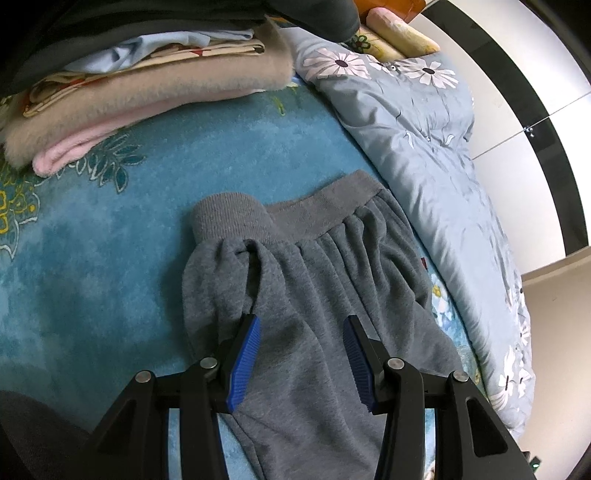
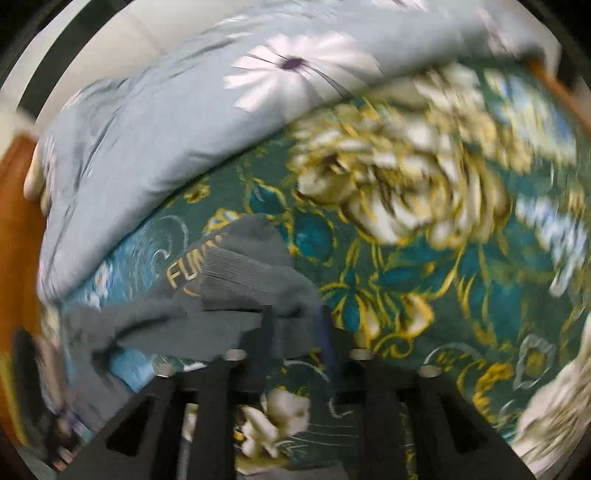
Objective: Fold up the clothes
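Observation:
Grey sweatpants lie on the blue floral blanket, waistband far, with a ribbed cuff folded up beside it. My left gripper hovers just above the fabric, jaws open, nothing between the blue pads. In the blurred right wrist view, my right gripper has its jaws narrowly apart around a ribbed grey cuff of the pants and holds it above the blanket. Gold letters "FUN" show on the grey fabric.
A stack of folded blankets and clothes sits at the far left. A grey-blue daisy-print duvet runs along the right side and shows in the right wrist view. A rolled towel lies beyond it.

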